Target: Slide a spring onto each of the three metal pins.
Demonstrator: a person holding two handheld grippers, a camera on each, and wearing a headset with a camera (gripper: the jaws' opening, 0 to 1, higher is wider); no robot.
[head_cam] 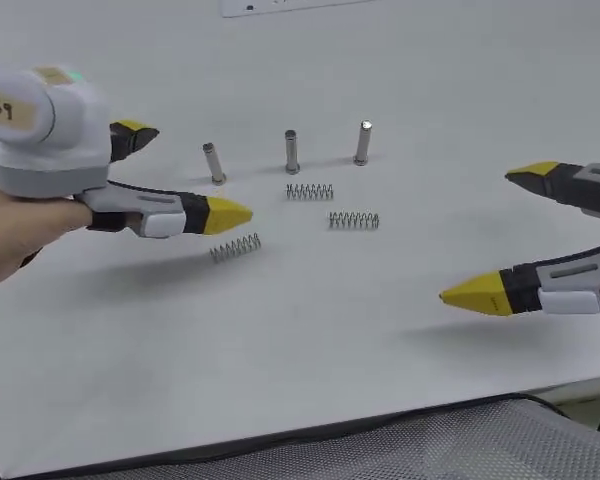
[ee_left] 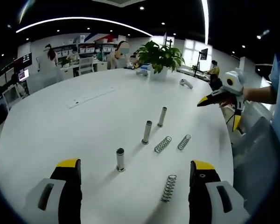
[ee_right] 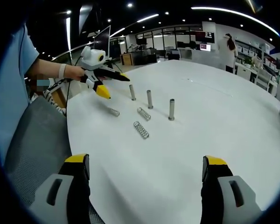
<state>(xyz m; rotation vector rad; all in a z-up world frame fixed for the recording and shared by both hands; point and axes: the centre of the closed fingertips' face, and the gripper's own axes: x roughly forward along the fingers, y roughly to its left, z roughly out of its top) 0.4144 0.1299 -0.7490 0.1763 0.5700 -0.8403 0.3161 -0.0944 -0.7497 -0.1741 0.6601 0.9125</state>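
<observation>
Three metal pins stand upright in a row on the white table: left pin (head_cam: pixel 213 162), middle pin (head_cam: pixel 291 151), right pin (head_cam: pixel 363 143). Three springs lie flat in front of them: one near the left (head_cam: pixel 235 246), one in the middle (head_cam: pixel 310 191), one to the right (head_cam: pixel 354 220). My left gripper (head_cam: pixel 185 172) hovers open just left of the left pin, its jaws wide apart (ee_left: pixel 135 170). My right gripper (head_cam: pixel 500 235) is open at the right, well clear of the springs, with nothing between its jaws (ee_right: pixel 147 165).
The table's front edge (head_cam: pixel 310 430) runs along the bottom, with a grey mesh chair back (head_cam: pixel 460 450) below it. A white strip (head_cam: pixel 280 6) lies at the table's far edge. A potted plant (ee_left: pixel 161 58) stands at the table's far side.
</observation>
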